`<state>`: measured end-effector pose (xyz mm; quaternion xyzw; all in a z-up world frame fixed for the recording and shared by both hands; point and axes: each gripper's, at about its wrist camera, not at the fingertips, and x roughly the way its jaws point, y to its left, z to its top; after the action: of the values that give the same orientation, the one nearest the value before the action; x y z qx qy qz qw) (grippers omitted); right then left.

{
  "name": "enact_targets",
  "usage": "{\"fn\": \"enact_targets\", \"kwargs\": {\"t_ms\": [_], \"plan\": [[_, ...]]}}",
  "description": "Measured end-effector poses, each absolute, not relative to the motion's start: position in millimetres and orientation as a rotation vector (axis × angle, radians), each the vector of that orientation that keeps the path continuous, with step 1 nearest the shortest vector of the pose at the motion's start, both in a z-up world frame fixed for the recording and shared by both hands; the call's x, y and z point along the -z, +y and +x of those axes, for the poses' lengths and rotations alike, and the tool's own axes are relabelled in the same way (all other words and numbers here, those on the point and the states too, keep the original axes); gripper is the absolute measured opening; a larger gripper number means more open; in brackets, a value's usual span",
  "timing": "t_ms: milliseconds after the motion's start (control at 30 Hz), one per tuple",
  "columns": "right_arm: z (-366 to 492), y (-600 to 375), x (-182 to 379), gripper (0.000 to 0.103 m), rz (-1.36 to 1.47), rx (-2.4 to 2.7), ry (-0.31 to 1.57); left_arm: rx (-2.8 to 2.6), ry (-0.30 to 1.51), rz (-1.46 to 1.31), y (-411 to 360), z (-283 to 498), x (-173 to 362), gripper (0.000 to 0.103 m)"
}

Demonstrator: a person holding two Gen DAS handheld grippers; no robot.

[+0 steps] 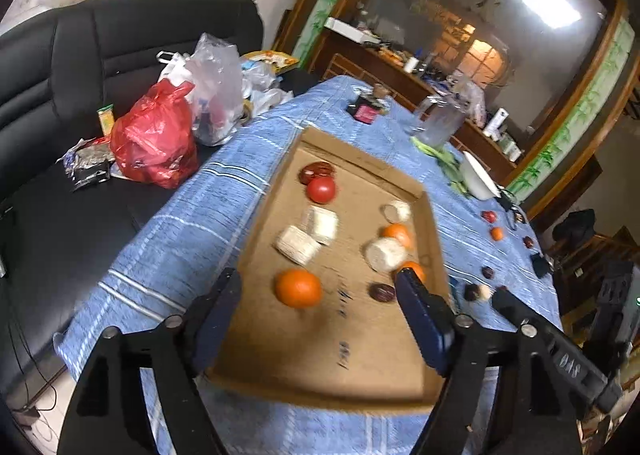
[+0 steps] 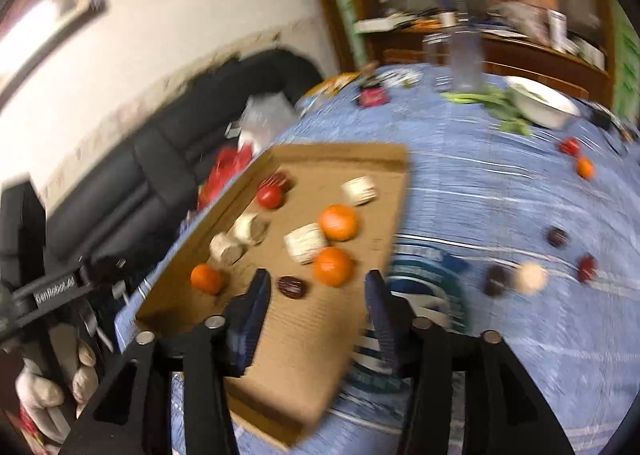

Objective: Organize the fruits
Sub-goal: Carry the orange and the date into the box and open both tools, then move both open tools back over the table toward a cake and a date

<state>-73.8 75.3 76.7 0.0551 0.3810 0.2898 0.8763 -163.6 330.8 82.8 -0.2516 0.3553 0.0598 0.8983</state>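
Note:
A shallow cardboard tray lies on a blue cloth table. It holds oranges, a red tomato, dark red fruits and pale corn pieces. My left gripper is open and empty above the tray's near part. My right gripper is open and empty over the tray's near right edge. Loose fruits lie on the cloth to the right: a tomato, a small orange, dark fruits and a pale ball.
A black sofa with a red plastic bag and clear bags stands left of the table. A white bowl, green vegetables and a clear jug stand at the table's far side. A wooden cabinet lies beyond.

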Motion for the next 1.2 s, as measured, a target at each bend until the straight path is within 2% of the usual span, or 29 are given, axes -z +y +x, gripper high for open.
{"fn": "enact_targets", "kwargs": {"t_ms": [333, 633, 967, 1033, 1100, 1200], "plan": [[-83.7, -68.1, -77.9, 0.055, 0.405, -0.372, 0.752, 0.028, 0.734, -0.346, 231.8, -169.7, -110.6, 0.080], [-89.7, -103.4, -65.3, 0.055, 0.362, -0.303, 0.745, 0.115, 0.793, -0.178, 155.0, -149.0, -100.2, 0.080], [-38.7, -102.4, -37.9, 0.055, 0.218, -0.285, 0.880, 0.169, 0.847, -0.091, 109.7, -107.0, -71.2, 0.080], [-18.1, -98.5, -34.3, 0.055, 0.191, -0.280, 0.904, 0.176, 0.839, -0.081, 107.6, -100.7, -70.8, 0.076], [3.6, -96.9, -29.2, 0.055, 0.178, -0.258, 0.922, 0.188, 0.835, -0.061, 104.5, -93.2, -71.0, 0.061], [27.7, -94.9, -20.8, 0.055, 0.193, -0.249, 0.946, 0.203, 0.844, -0.031, 98.1, -74.7, -69.9, 0.053]]}}
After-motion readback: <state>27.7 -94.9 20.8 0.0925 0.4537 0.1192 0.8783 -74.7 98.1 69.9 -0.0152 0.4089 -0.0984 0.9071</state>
